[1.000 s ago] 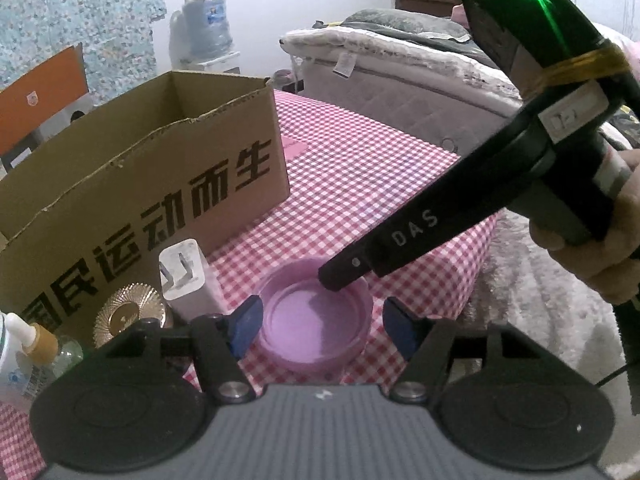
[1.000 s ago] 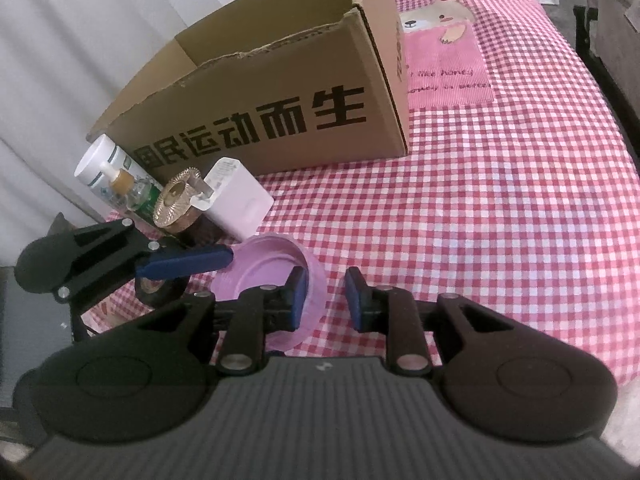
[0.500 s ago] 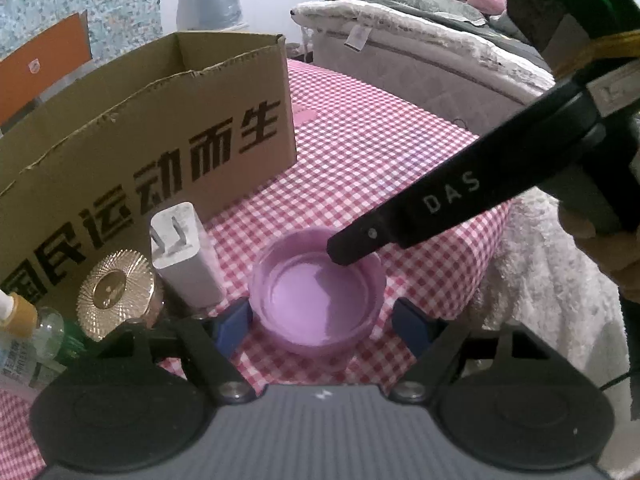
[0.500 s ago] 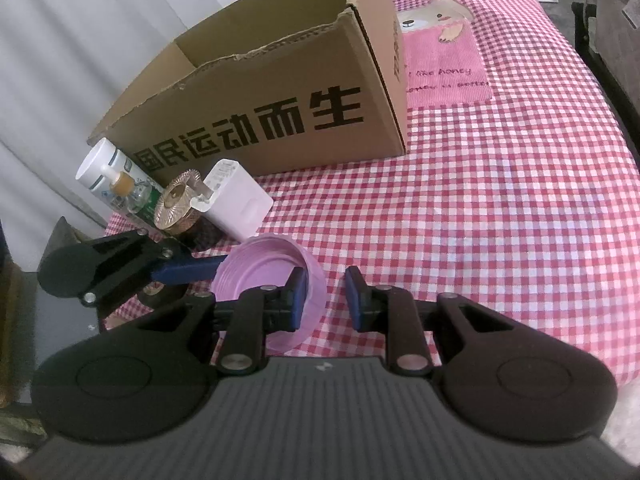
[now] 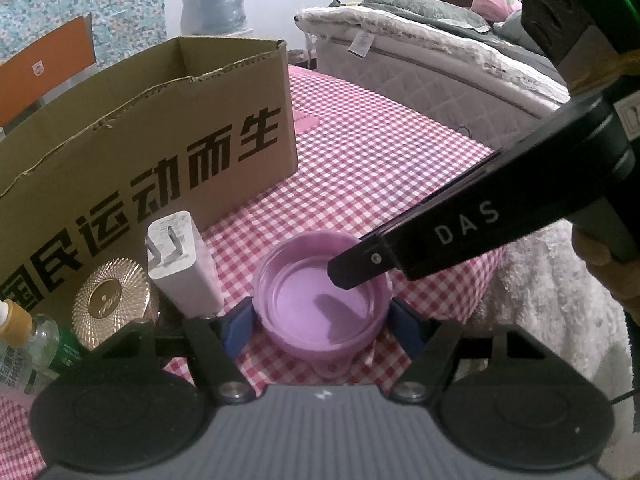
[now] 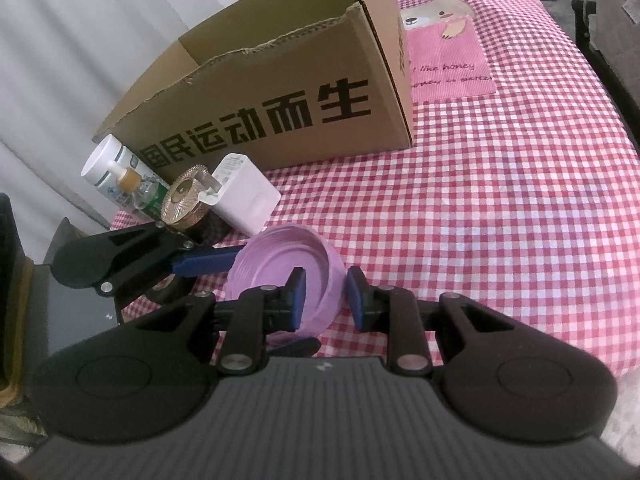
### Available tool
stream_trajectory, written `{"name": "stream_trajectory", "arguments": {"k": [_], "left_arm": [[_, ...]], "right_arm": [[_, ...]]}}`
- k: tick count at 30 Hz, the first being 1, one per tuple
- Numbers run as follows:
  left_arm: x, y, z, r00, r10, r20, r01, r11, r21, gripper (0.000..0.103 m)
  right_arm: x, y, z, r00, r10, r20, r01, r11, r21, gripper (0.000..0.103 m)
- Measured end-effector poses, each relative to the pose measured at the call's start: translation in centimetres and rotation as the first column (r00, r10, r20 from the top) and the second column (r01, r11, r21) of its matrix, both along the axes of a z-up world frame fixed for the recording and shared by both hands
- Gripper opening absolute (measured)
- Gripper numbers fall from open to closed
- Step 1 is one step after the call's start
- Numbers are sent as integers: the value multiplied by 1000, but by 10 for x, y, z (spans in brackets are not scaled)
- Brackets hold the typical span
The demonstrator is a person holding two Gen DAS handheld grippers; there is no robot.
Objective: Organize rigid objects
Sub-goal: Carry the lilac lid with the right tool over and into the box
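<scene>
A shallow pink lid [image 5: 320, 312] lies open side up on the checked tablecloth near the table's front edge. My left gripper [image 5: 322, 322] straddles it, with a blue pad close against each side and the jaws closing. I see no firm squeeze. My right gripper [image 6: 326, 300] is shut on the lid's [image 6: 276, 256] right rim, one finger inside the lid and one outside. In the left wrist view that black finger [image 5: 360, 264] reaches into the lid from the right. In the right wrist view a left finger [image 6: 204, 262] lies along the lid's left side.
An open cardboard box [image 5: 160, 140] stands behind the lid. A white charger [image 5: 180, 268], a gold-topped jar [image 5: 108, 300] and small bottles [image 5: 24, 340] crowd the lid's left. The table edge [image 5: 492, 280] drops off to the right, with a bed [image 5: 420, 60] beyond.
My left gripper has slid forward, so the lid now sits between its pads rather than ahead of them. The right gripper has kept its grip and place.
</scene>
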State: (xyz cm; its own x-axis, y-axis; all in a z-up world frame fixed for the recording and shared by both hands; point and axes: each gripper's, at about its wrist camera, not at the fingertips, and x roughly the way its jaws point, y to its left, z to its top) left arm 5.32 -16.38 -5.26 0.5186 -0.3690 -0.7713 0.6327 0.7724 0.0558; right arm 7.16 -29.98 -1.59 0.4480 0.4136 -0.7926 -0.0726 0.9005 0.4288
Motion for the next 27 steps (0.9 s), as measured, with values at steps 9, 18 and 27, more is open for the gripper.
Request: {"name": "stream_trajectory", "arguments": {"k": [9,18,27], "left_arm": [[-6,-1,5,1000,-6,17,6,1000,-3,73],[-19,8,43,996,-6,93,11,999,-53,73],[-1,44,123,971,84,225,-63,993,-100,73]], "right_arm": [[-5,-1,5,1000,-19,-1,19,1000,8,23],[-20,2,45,996,-40,79,40,999,-5,23],[10,24,115,967,15,256,-17,1000,7,24]]}}
